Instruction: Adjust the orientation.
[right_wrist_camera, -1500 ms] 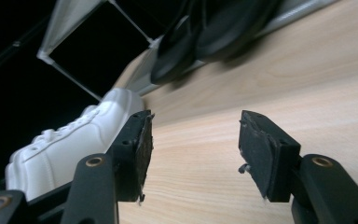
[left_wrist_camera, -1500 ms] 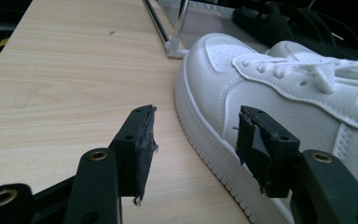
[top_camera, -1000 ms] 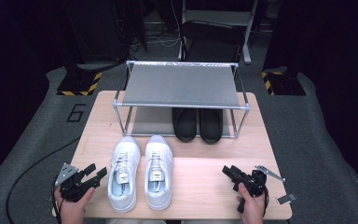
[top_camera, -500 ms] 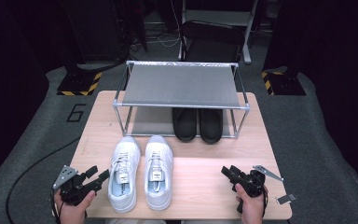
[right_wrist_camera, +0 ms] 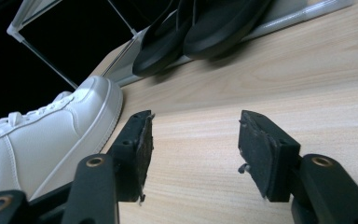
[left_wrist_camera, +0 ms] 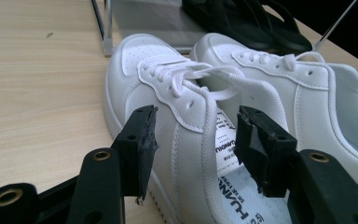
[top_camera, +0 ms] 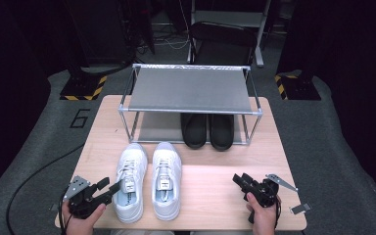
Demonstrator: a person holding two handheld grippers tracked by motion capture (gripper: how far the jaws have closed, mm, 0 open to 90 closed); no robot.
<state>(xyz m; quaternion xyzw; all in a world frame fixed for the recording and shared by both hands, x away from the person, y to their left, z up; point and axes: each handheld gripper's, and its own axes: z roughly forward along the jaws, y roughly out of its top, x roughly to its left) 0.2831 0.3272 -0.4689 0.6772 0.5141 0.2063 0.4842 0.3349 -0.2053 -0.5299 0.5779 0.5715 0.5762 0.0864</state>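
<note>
Two white sneakers stand side by side at the table's front, the left sneaker (top_camera: 129, 182) (left_wrist_camera: 168, 88) and the right sneaker (top_camera: 166, 178) (left_wrist_camera: 307, 88) (right_wrist_camera: 42, 135), toes toward the rack. My left gripper (top_camera: 108, 188) (left_wrist_camera: 193, 135) is open right at the left sneaker's outer heel side. Its jaws have just been closing, and the pads press on nothing. My right gripper (top_camera: 240, 180) (right_wrist_camera: 193, 135) is open over bare wood to the right of the sneakers. Its jaws have also just been closing, with nothing between them.
A metal shoe rack (top_camera: 191, 90) stands at the back of the wooden table (top_camera: 210, 196). A pair of black slippers (top_camera: 208, 129) (left_wrist_camera: 251, 23) (right_wrist_camera: 205, 28) lies on its lower shelf. Dark floor surrounds the table.
My left gripper has shifted a little to the right, up to the left sneaker's heel. Both grippers' jaws stand slightly narrower. The right hand has stayed put.
</note>
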